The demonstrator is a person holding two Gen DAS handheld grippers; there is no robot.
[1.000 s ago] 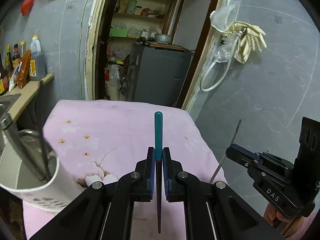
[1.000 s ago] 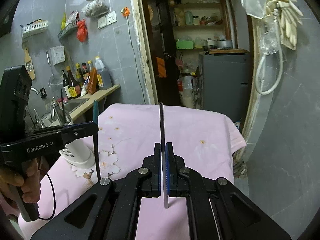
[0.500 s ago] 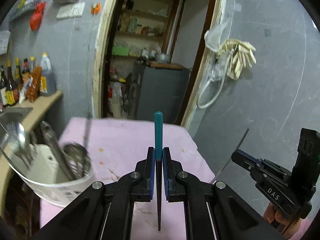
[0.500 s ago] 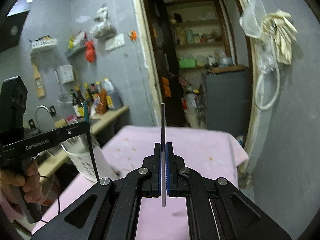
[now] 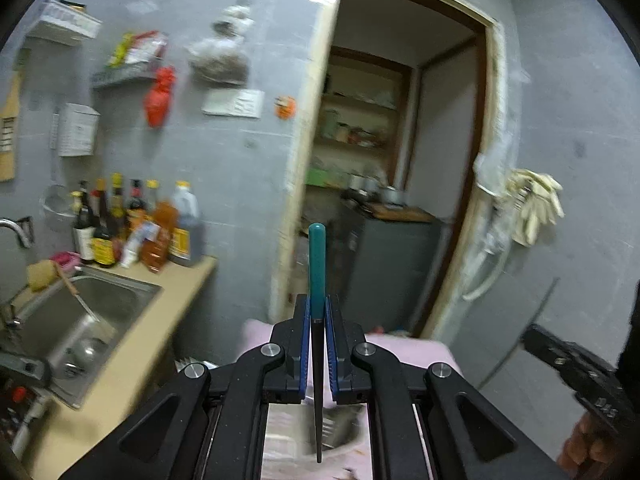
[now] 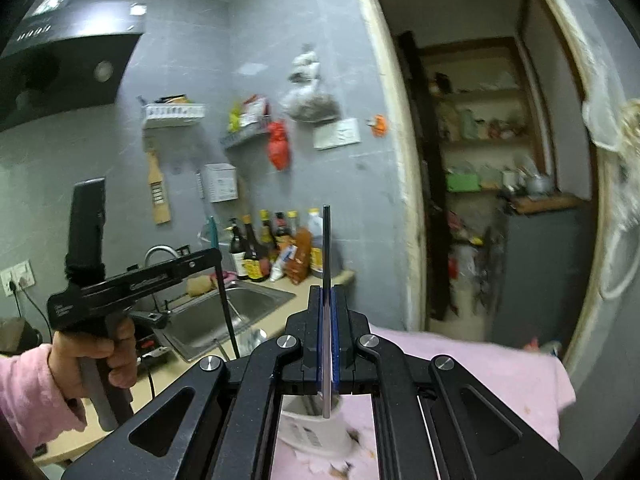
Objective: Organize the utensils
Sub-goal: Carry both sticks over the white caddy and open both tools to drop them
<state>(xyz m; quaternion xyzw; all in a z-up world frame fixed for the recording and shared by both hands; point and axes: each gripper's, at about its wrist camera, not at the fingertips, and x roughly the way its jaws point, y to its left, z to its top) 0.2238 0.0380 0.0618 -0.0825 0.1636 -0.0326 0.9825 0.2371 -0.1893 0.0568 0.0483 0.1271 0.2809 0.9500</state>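
The left gripper (image 5: 316, 344) is pinching a teal-handled utensil (image 5: 317, 264) upright, the right gripper (image 6: 328, 344) a steel one (image 6: 326, 248) — both poised, apparently, above the white holder (image 6: 316, 436) for dropping in.

Your left gripper (image 5: 316, 312) is clamped on a chopstick (image 5: 317, 264) with a teal upper part and a dark, thin, tapering lower part; it stands upright between the pads, teal end up and its dark tip pointing down toward you. Your right gripper (image 6: 328, 300) pinches a thin grey metal chopstick (image 6: 326, 248), also upright, with its lower end reaching down in front of a white utensil holder (image 6: 316, 436). That holder stands on the pink cloth (image 6: 480, 364), below the right gripper; what it holds is too blurred to make out.
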